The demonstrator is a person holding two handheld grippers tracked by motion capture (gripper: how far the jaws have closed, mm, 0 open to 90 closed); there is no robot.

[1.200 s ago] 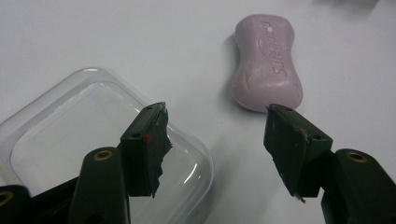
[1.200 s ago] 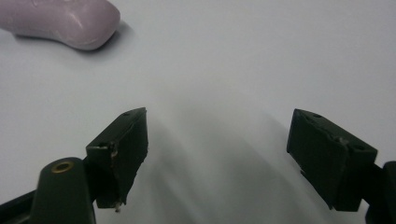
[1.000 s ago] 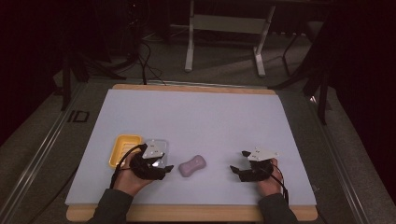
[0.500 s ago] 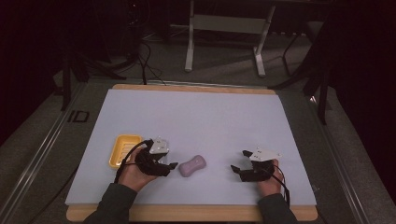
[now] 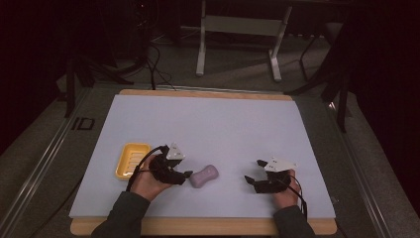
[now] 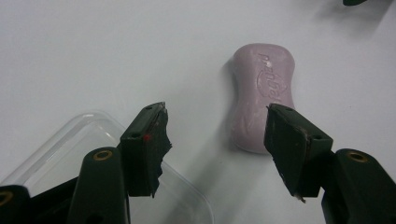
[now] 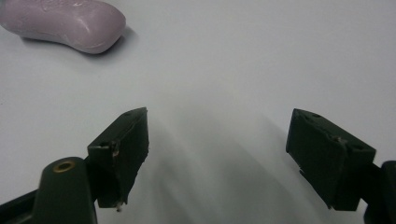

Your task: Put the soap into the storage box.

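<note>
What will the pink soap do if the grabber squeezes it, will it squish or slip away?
The pink soap probably stays stiff: its stamped lettering and edges look crisp. It may slip, since its sides are rounded and smooth with a narrow waist. Lying flat on the white table, it should slide rather than roll if the left hand-held gripper nudges it.

left hand-held gripper (image 5: 187, 174): black, grey three-cornered top plate, black cable, brass screws, red dot on one jaw | right hand-held gripper (image 5: 252, 179): black, grey plate, brass screw | sleeves (image 5: 121, 218): dark grey-green
</note>
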